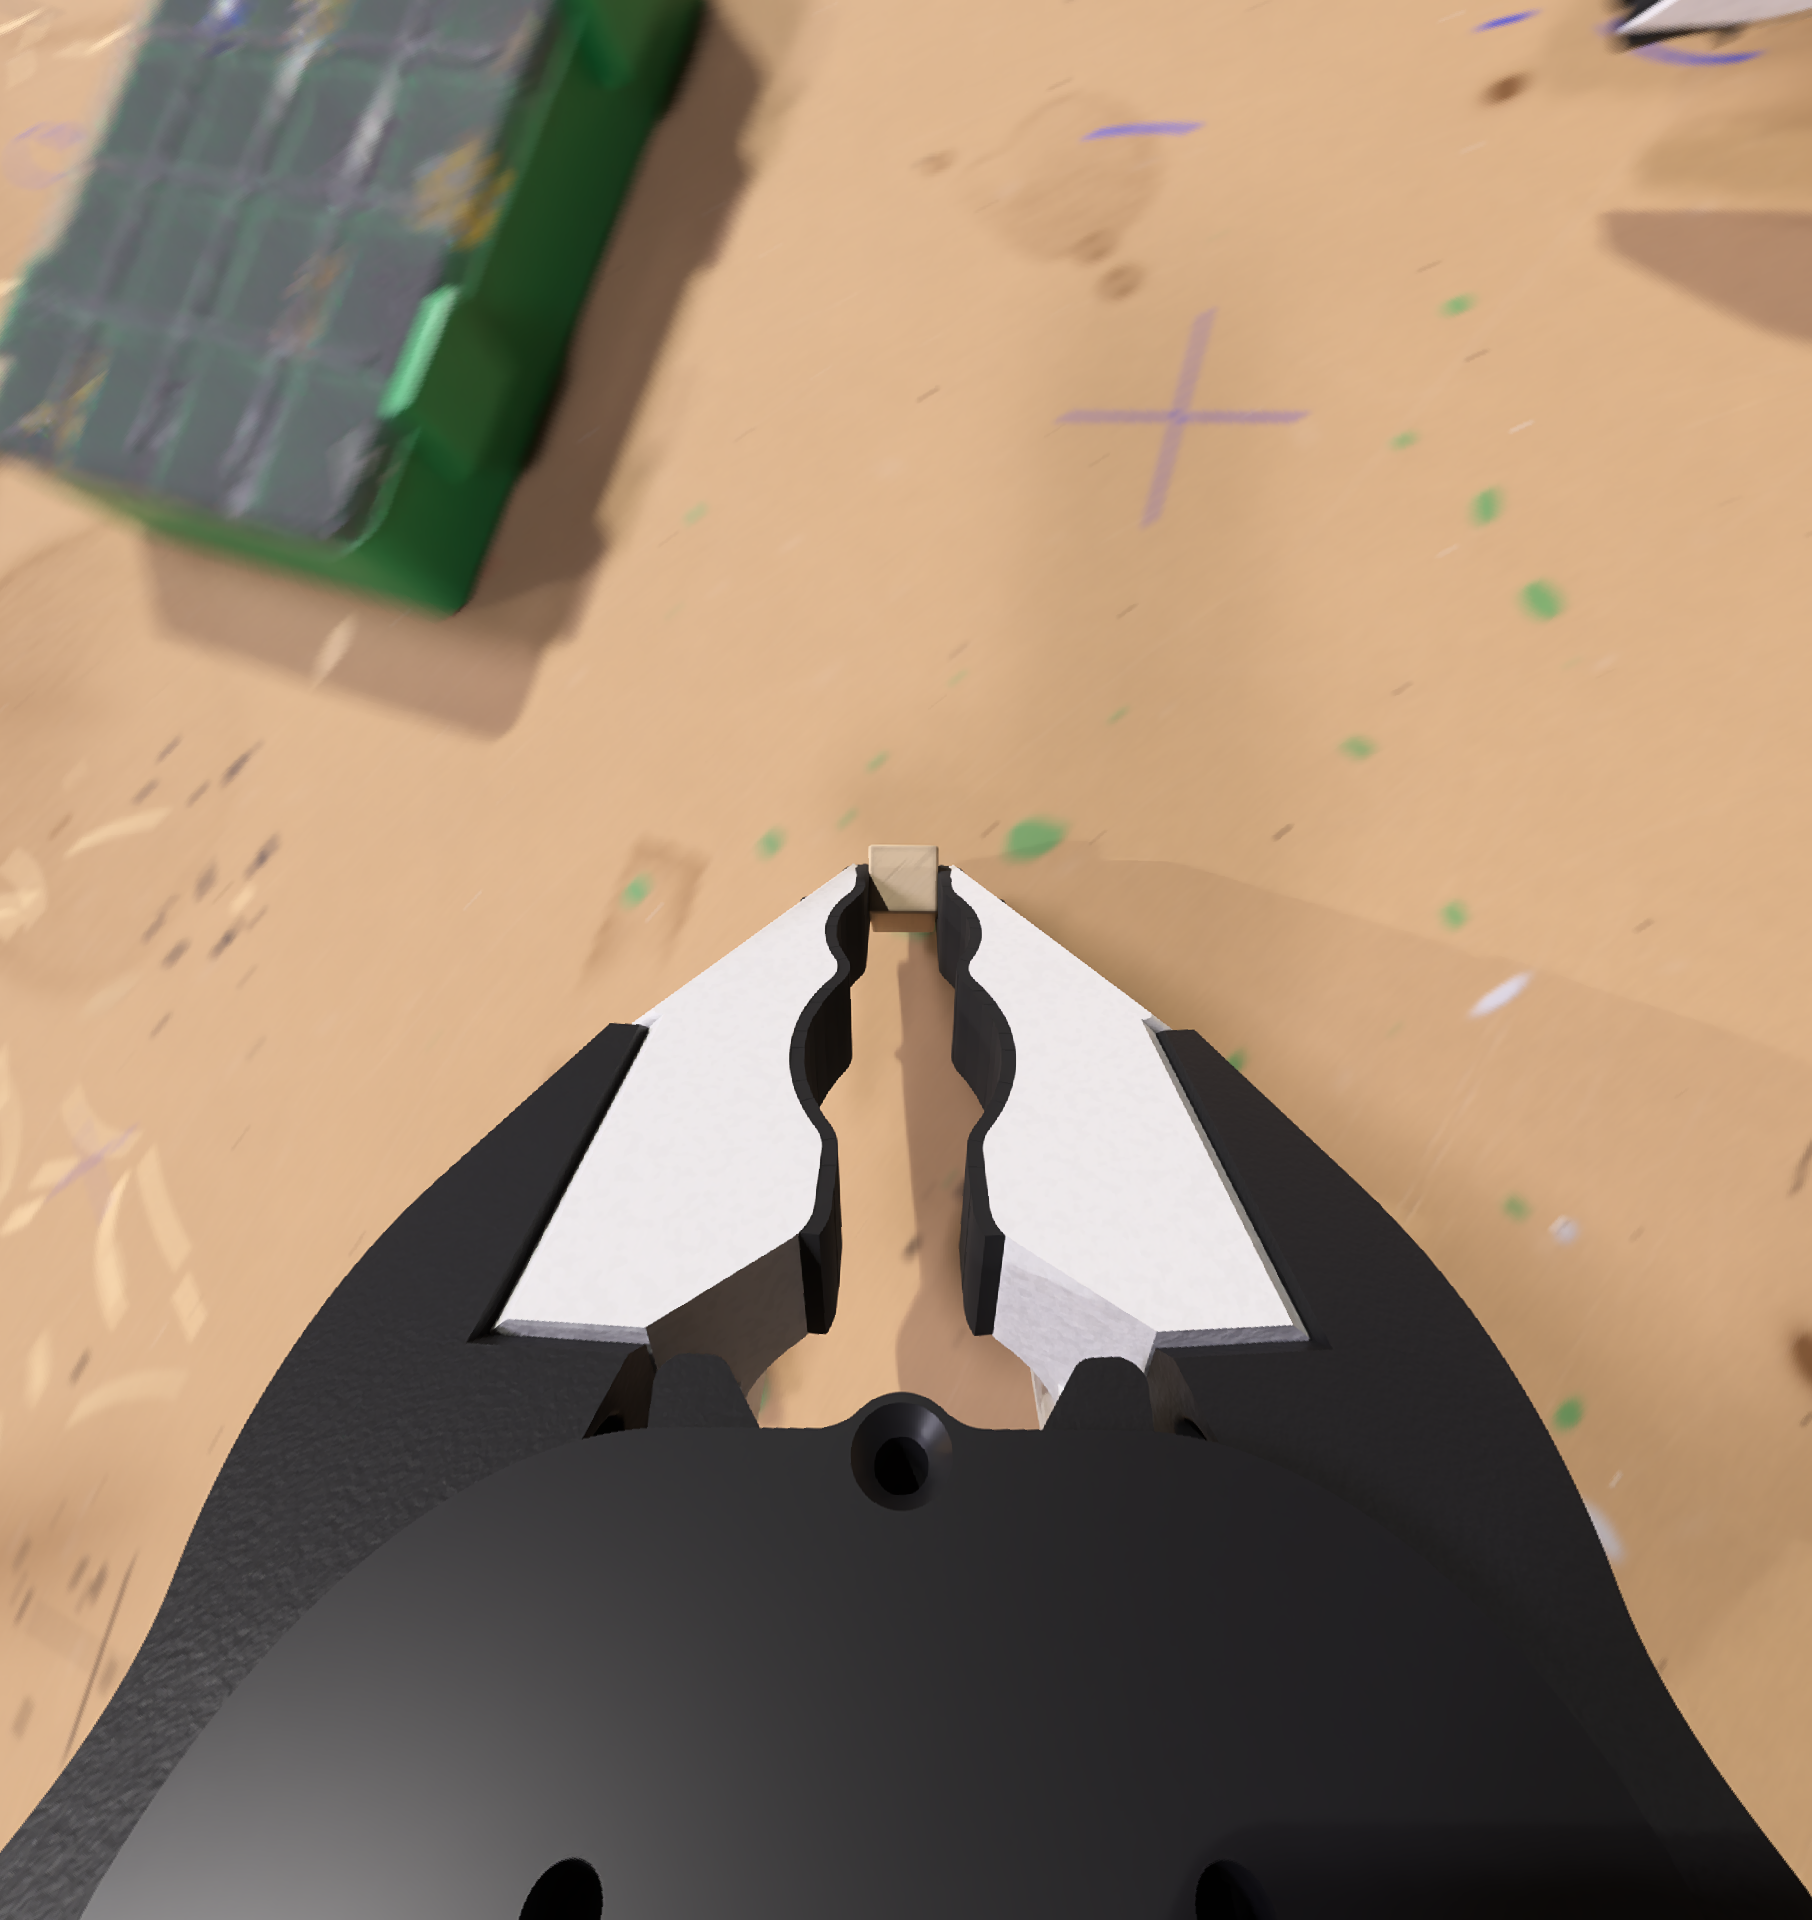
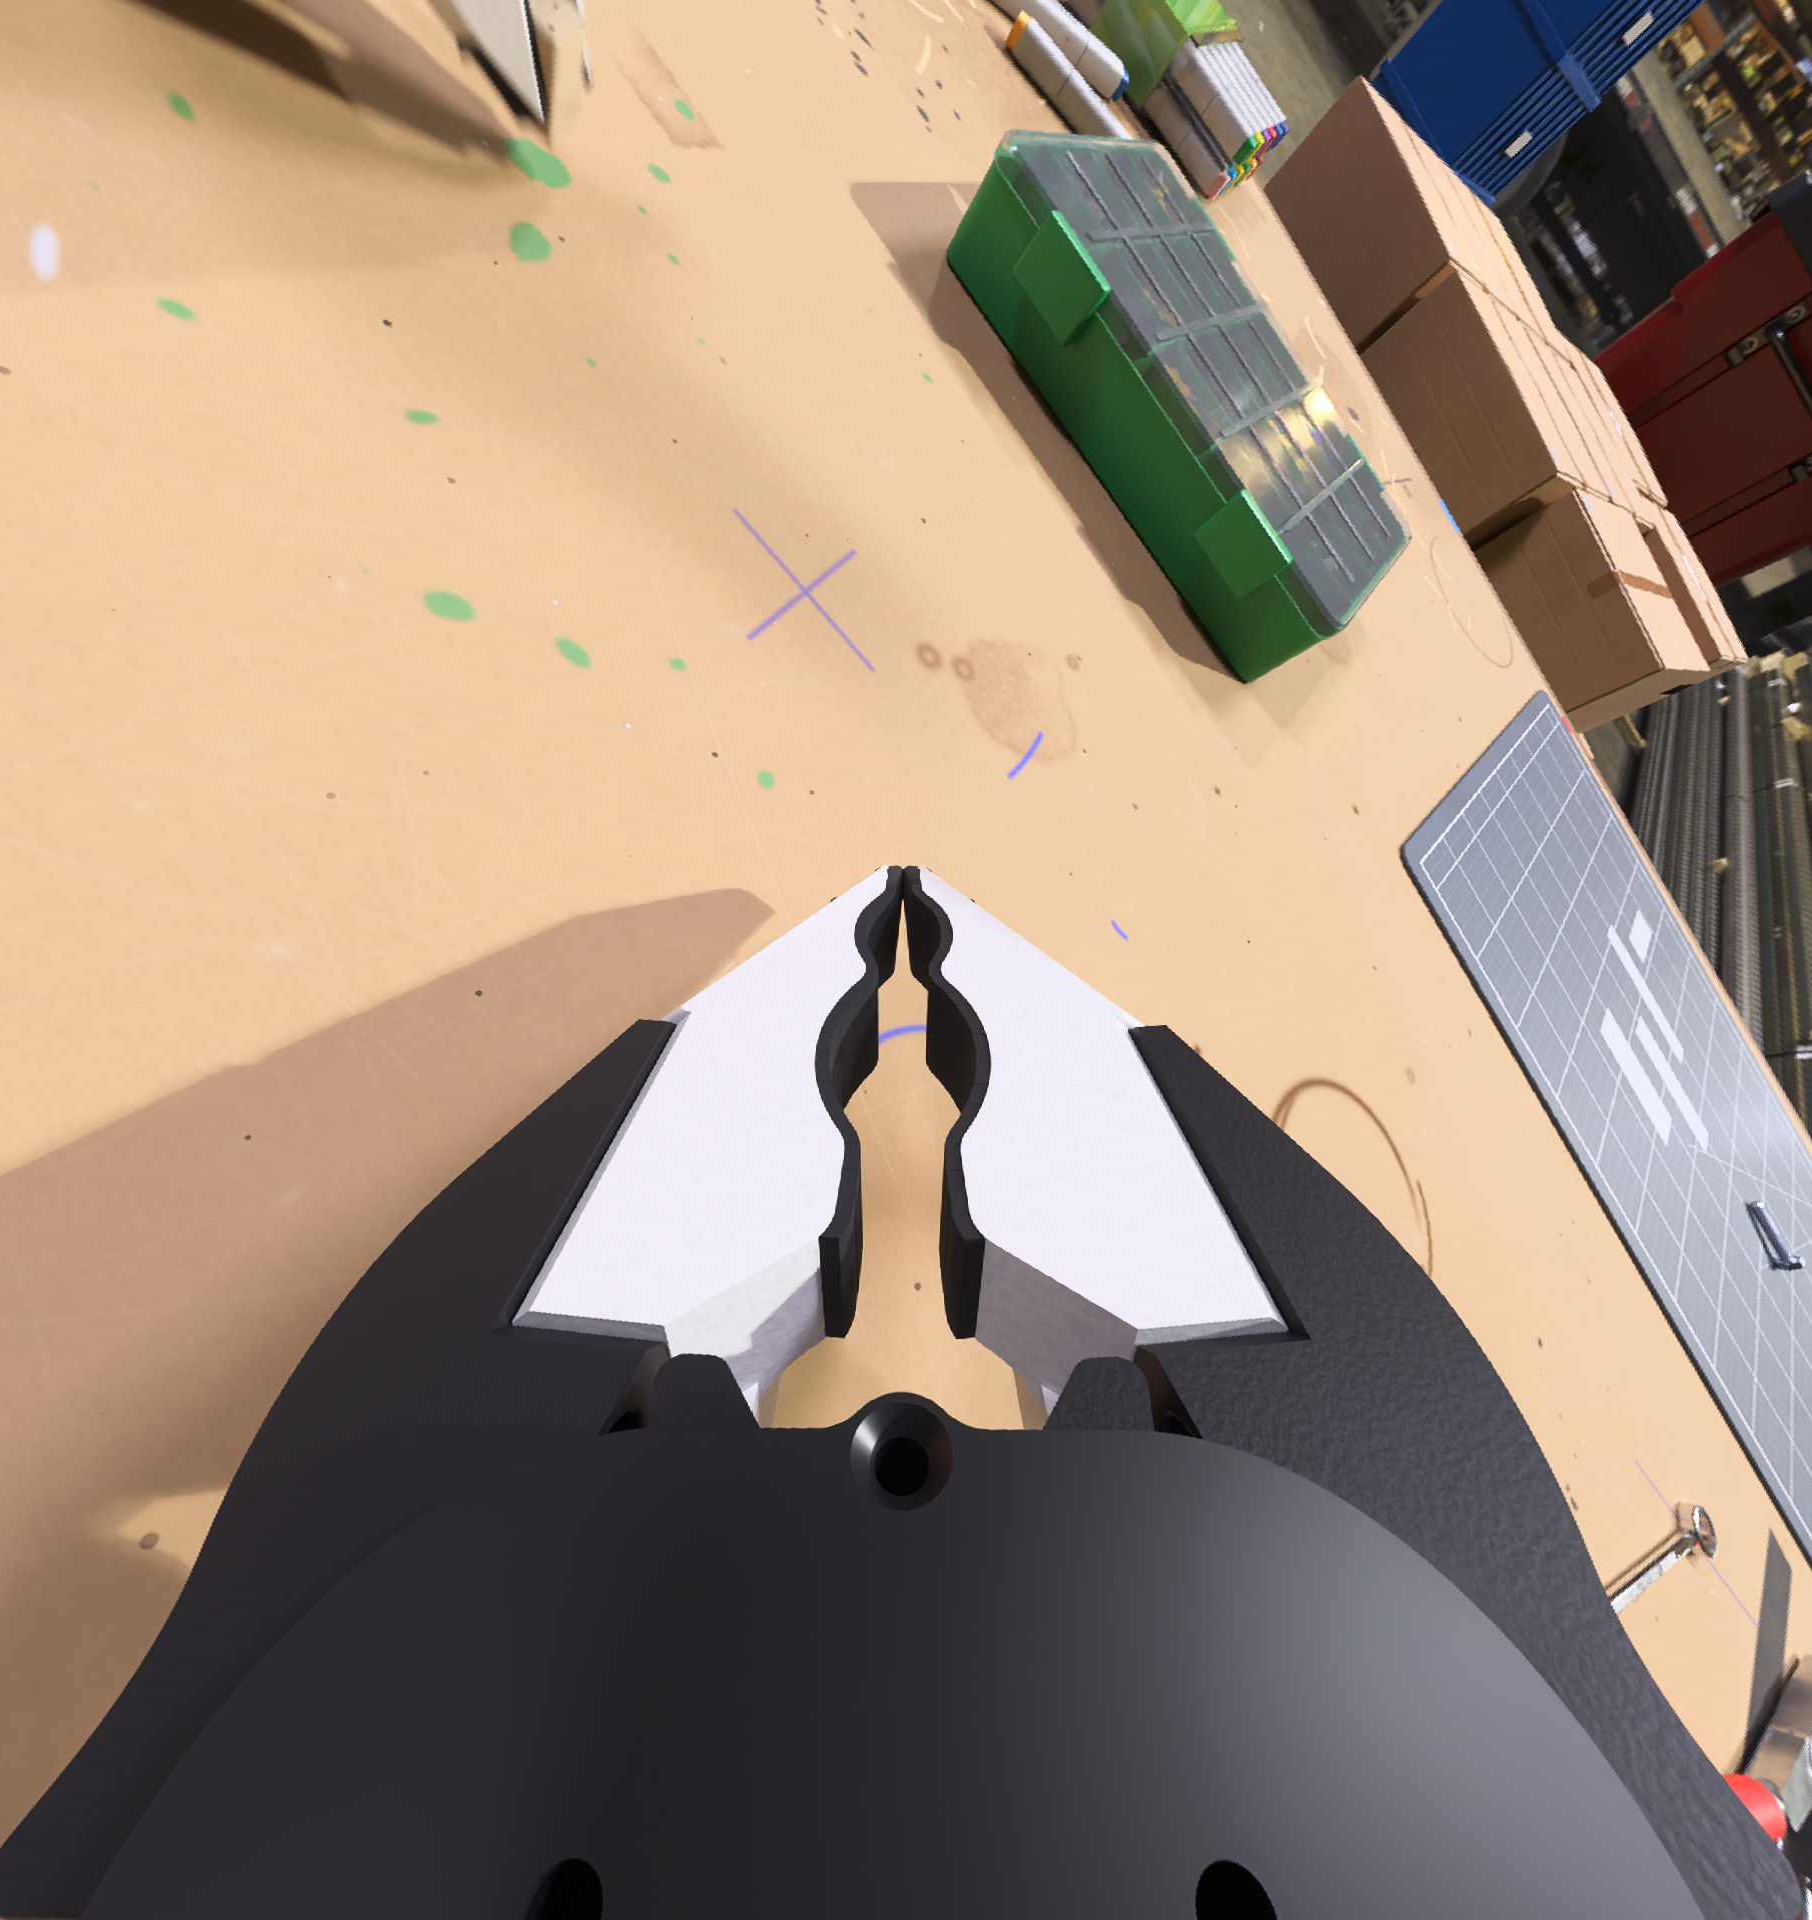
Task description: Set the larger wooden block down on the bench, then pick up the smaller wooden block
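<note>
Wooden block [image 1: 903, 878] sits clamped at the tips of the left tongs [image 1: 903, 896], 12 o'clock, above the tan surface [image 1: 1297, 675]. Right tongs [image 2: 901, 875] are together, empty; which block this is, unclear.

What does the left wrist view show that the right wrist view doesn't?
Left only: a small wooden block pinched at the left gripper's fingertips, above the bench.
Right only: the right gripper shut on nothing, a grey cutting mat, cardboard boxes, and a bolt near the bench edge.
Both: the green organizer case, the purple cross mark, and green paint spots.
</note>
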